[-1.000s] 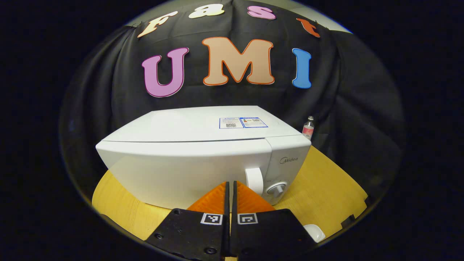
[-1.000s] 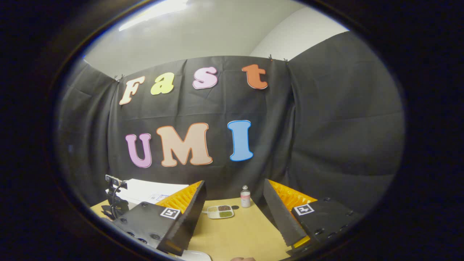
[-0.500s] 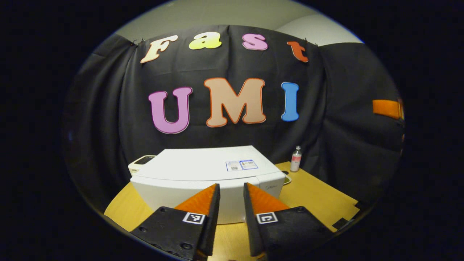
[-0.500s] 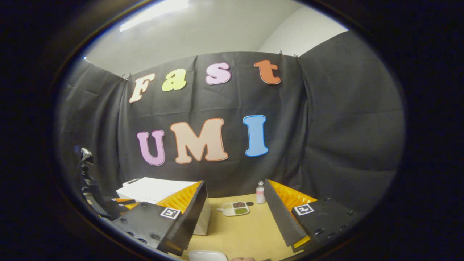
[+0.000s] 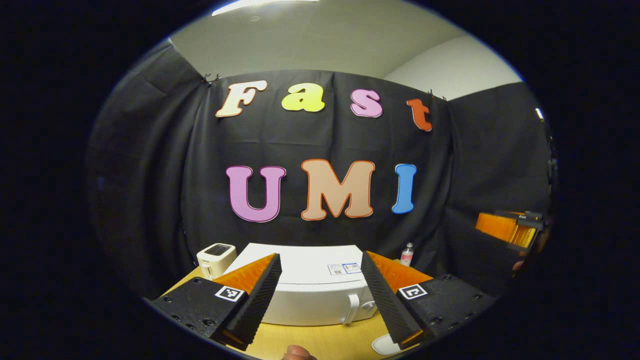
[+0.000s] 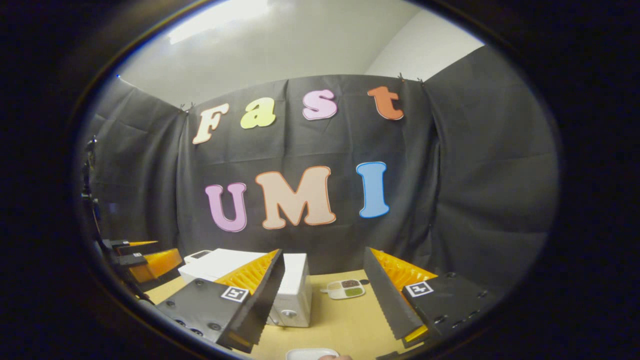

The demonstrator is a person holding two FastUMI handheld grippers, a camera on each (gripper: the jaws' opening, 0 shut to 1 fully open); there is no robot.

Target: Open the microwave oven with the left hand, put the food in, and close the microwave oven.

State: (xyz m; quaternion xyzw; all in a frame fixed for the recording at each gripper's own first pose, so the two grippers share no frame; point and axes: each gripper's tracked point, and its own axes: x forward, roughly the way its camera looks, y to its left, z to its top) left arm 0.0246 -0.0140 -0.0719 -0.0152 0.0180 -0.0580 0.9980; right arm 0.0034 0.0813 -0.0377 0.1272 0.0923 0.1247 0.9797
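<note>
Left gripper (image 5: 320, 300), fingers spread wide now after being pressed together a second ago, sits drawn back and raised, low centre of the left gripper view. Boxy white microwave oven (image 5: 310, 295) shows smaller and farther between the fingers, door shut, its curved white door handle (image 5: 353, 308) well apart from both tips. Reads as a pull-away from the shut door, so likely the closing step is over, or the grasp on the handle has not begun; cannot tell which. Right gripper (image 6: 325, 295), fingers also spread with nothing between, hangs low in the right gripper view. Food, a white divided tray of dark and green portions (image 6: 344, 289), lies on the yellow wooden tabletop (image 6: 340, 325) right of the microwave, centre bottom. Small clear bottle with a pink label (image 5: 406, 254) stands near the oven's back right corner. Small white box-shaped device (image 5: 216, 259) stands just left of the oven. Bare tabletop in front leaves open room; table edge close below.
</note>
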